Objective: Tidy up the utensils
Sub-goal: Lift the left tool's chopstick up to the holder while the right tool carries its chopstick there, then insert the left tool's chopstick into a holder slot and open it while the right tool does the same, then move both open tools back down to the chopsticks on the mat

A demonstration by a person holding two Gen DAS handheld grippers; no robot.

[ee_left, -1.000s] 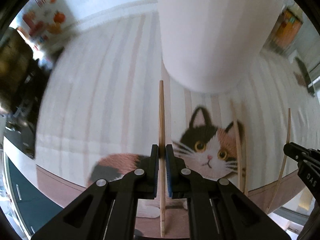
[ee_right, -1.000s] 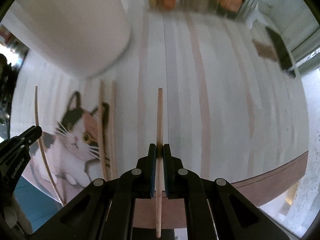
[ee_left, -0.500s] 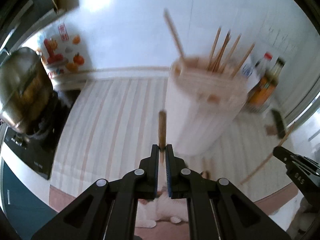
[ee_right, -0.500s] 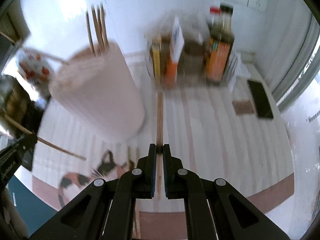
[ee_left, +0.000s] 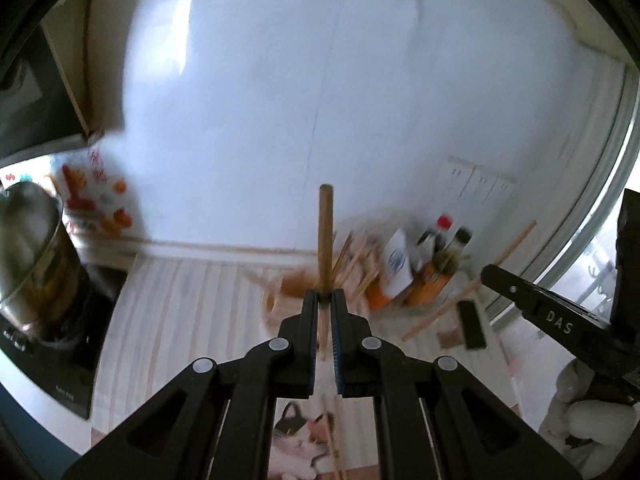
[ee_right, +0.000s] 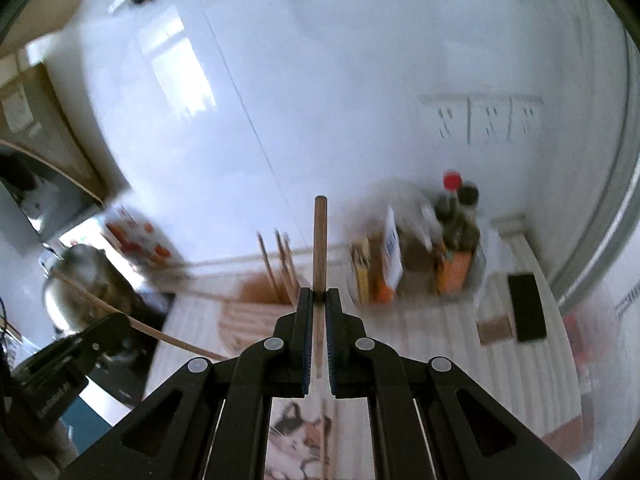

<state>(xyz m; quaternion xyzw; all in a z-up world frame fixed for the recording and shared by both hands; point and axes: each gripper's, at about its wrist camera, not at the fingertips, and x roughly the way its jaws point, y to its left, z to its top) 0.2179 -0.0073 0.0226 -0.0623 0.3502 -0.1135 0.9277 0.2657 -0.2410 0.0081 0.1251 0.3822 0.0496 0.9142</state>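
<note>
My left gripper is shut on a wooden chopstick that points up and forward. My right gripper is shut on another wooden chopstick. Both are raised well above the striped mat. A pale utensil holder with several chopsticks standing in it sits on the mat below and ahead; it shows blurred in the left wrist view. Two loose chopsticks lie on the cat picture. The right gripper shows at the right edge of the left wrist view.
Sauce bottles and cartons stand against the white wall at the back right. A black phone lies to the right. A steel pot sits on a cooktop at the left. Wall sockets are above.
Both grippers have lifted and tilted up from the mat with their chopsticks. The holder, close and large before, now lies lower and farther ahead, and the wall fills the views.
</note>
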